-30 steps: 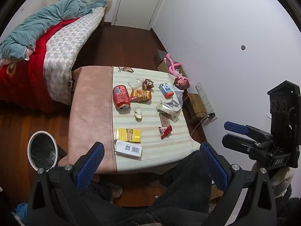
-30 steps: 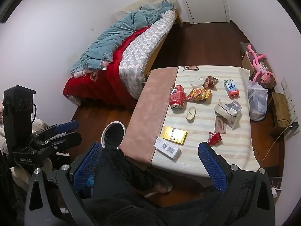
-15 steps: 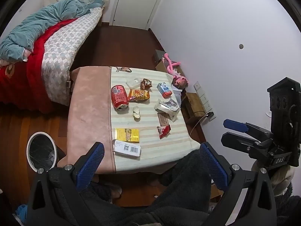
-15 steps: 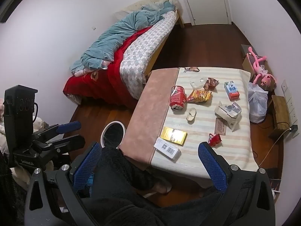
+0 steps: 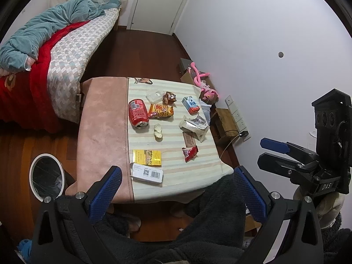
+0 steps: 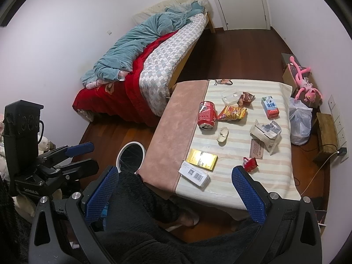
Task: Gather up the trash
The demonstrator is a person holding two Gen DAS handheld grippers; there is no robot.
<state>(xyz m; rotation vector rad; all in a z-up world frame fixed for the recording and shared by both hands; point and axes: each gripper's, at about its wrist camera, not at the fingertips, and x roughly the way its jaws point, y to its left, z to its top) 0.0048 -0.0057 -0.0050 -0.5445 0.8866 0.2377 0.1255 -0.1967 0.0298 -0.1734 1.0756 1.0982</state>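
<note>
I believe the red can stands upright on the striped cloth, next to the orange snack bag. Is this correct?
Not quite. The red can lies on its side, its open top facing the near edge of the table; it does not stand upright. The rest holds: it is on the striped cloth, next to the orange snack bag. The left wrist view shows this, and the right wrist view agrees.

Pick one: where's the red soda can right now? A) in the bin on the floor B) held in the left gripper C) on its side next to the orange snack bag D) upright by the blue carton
C: the red soda can lies on its side on the striped cloth, its opened end facing the camera, right beside the orange snack bag; both grippers are open and hold nothing.
</note>
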